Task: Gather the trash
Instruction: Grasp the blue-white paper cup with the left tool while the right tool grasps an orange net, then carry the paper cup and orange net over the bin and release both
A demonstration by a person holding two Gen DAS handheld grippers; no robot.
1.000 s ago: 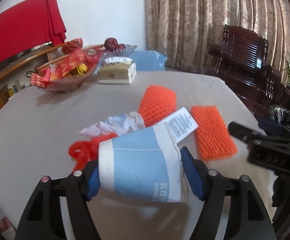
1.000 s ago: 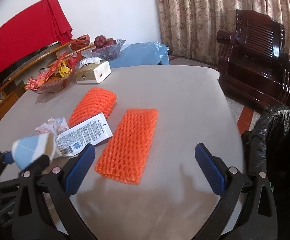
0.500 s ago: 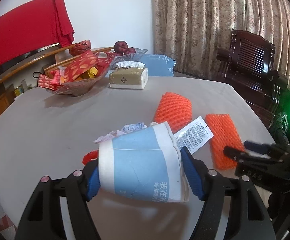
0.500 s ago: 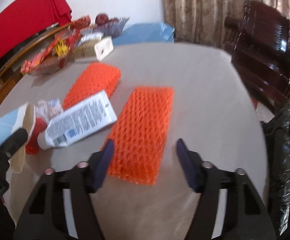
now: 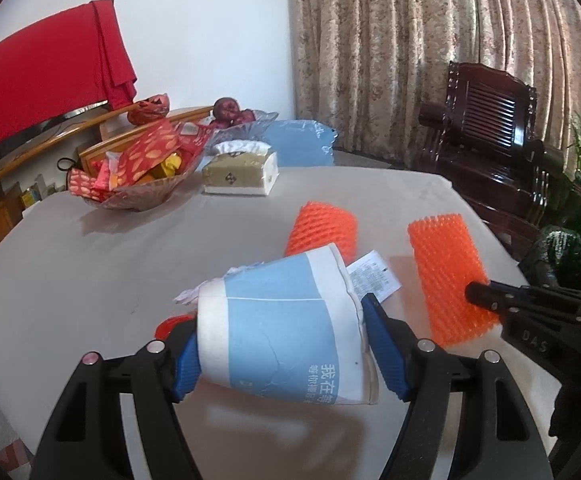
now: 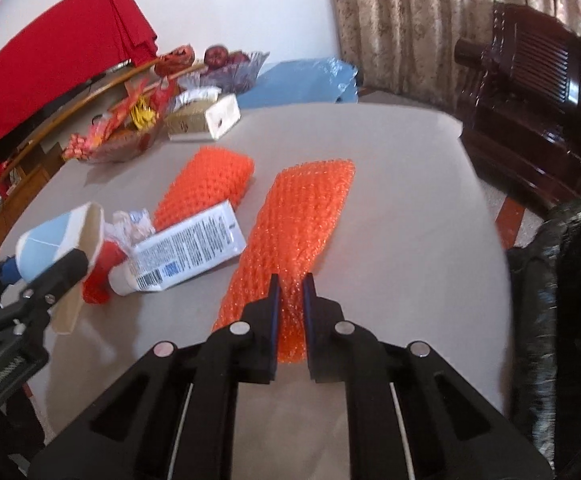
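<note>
My left gripper [image 5: 278, 344] is shut on a blue-and-white paper cup [image 5: 282, 332], held on its side above the grey table [image 5: 90, 272]. My right gripper [image 6: 290, 292] is shut on the near end of a flat orange foam net [image 6: 302, 220]; its pads pinch the mesh. The same net [image 5: 446, 272] shows in the left wrist view with the right gripper [image 5: 478, 292] at its edge. A second orange net [image 6: 206, 184], a white tube [image 6: 186, 252], a crumpled wrapper [image 6: 130, 224] and a red scrap [image 6: 102, 276] lie on the table. The cup [image 6: 58, 240] also shows at left.
A snack basket [image 5: 130, 176], a tissue box [image 5: 242, 172] and a glass fruit bowl [image 5: 242, 124] stand at the table's far side. A black trash bag [image 6: 562, 300] hangs off the right edge. A dark wooden chair [image 5: 490, 140] and curtains stand behind.
My right gripper has gone from wide open to shut on the flat orange net, whose near end now lifts. The left gripper keeps hold of the cup.
</note>
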